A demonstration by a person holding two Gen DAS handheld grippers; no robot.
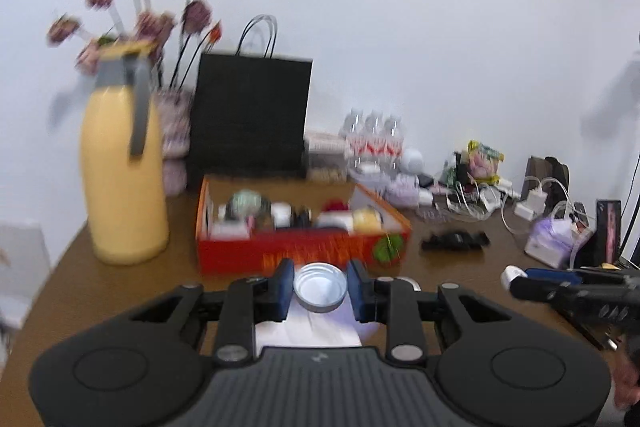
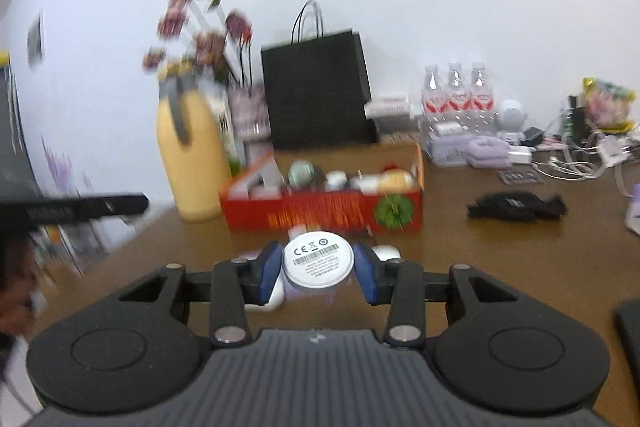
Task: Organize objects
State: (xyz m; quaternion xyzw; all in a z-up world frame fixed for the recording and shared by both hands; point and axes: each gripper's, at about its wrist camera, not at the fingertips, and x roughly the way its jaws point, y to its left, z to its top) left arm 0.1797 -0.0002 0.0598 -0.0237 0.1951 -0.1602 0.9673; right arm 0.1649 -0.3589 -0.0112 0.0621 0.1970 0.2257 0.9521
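The left gripper (image 1: pixel 320 291) is clenching a small silver lid (image 1: pixel 320 287) between its blue pads, open side up, with the pads pressing on its rim from either side. The right gripper (image 2: pixel 318 265) is gripping a round white disc (image 2: pixel 319 259), its printed underside with a barcode facing up, and its pads are likewise touching the disc's edge. Both are hovering above the brown table (image 1: pixel 460 275), just on the near side of the red cardboard box (image 1: pixel 304 251), which is already holding a crowd of small jars and containers. To the left of the box a tall yellow jug (image 1: pixel 122 171) is standing, and a black paper bag (image 1: pixel 250 115) is standing behind it against the wall.

By my reading the carrying step is in hand: both pieces are lifted and heading for the box. The next move, I judge, is calling for each hand to go forward over the near wall of the box, find a gap among the jars, and let go low so neither piece rolls. The free space inside looks tight, though the blur is hiding its exact layout.
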